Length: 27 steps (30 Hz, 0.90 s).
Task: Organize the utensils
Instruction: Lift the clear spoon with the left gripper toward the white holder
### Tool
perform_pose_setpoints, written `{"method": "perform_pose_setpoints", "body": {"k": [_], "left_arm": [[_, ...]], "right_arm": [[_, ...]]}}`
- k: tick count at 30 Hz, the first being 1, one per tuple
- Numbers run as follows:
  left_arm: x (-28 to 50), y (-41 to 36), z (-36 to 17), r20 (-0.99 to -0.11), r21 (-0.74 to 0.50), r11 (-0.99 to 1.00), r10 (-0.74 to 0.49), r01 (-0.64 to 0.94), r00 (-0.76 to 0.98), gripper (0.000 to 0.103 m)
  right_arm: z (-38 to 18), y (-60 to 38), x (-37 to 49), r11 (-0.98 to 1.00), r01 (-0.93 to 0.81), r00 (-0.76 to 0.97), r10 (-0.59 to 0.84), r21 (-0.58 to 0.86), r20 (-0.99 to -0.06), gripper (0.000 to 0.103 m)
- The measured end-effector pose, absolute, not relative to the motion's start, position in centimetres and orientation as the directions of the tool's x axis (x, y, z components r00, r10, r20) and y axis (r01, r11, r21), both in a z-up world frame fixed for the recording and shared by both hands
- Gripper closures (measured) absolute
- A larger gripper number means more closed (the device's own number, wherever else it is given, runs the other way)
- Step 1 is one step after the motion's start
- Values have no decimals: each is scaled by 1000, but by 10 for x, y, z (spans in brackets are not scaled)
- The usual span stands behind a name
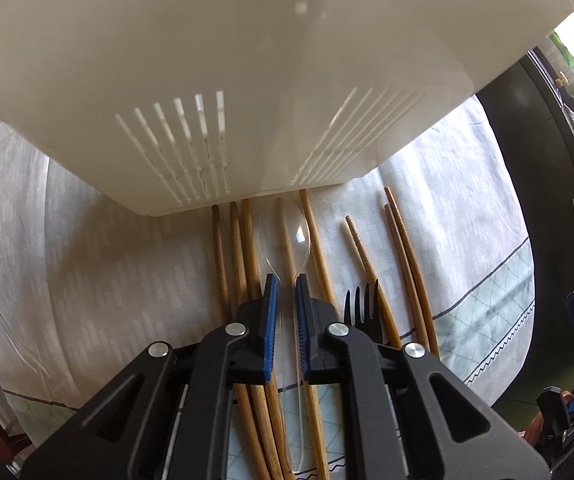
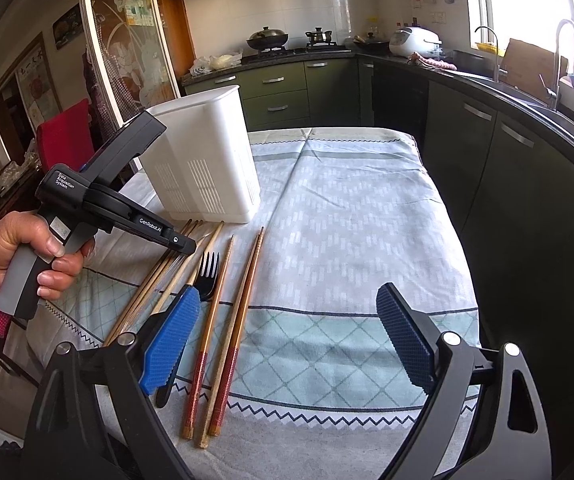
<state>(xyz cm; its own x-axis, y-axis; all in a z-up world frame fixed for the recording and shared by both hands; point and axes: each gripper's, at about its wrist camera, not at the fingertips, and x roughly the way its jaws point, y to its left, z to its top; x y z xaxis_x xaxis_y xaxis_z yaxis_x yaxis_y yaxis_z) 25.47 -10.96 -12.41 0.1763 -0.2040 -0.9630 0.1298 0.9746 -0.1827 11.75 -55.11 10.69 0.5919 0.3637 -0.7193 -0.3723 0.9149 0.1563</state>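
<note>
Clear plastic spoon [image 1: 287, 240] (handle only) between left tool [image 1: 285, 292] pads.

The white bin [image 2: 207, 160] stands upright at the far left of the table [image 2: 367, 208], just beyond the tips of the chopsticks [image 2: 243, 308], blocking any push forward there. The fork [image 2: 209, 276] lies among them, leaving little gap. To the right, the cloth is bare up to the dark cabinets [image 2: 507, 168].

A home kitchen — gas hob with wok [image 2: 267, 37], green cabinets [image 2: 275, 92], sink tap [image 2: 563, 56], probably a rice cooker [image 2: 413, 40].
</note>
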Motion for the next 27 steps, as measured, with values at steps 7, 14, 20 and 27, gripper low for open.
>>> {"method": "perform_pose_setpoints", "body": {"k": [7,14,20,27], "left_arm": [[248,-108,-115,-952,-196,969,-225,149,207,94],[231,-103,-86,-925,-180,967,-229,180,303,94],[209,-94,-63,-891,-169,965,-237,202,386,94],[187,-86,-46,-853,-198,955,-279,221,442,100]], "right_arm": [[105,-544,121,905,-386,557,383,179,-737,8],[105,-537,120,913,-371,561,366,169,-743,5],[104,-501,121,882,-459,511,357,103,-782,8],[92,-458,132,834,-542,389,358,103,-849,16]]}}
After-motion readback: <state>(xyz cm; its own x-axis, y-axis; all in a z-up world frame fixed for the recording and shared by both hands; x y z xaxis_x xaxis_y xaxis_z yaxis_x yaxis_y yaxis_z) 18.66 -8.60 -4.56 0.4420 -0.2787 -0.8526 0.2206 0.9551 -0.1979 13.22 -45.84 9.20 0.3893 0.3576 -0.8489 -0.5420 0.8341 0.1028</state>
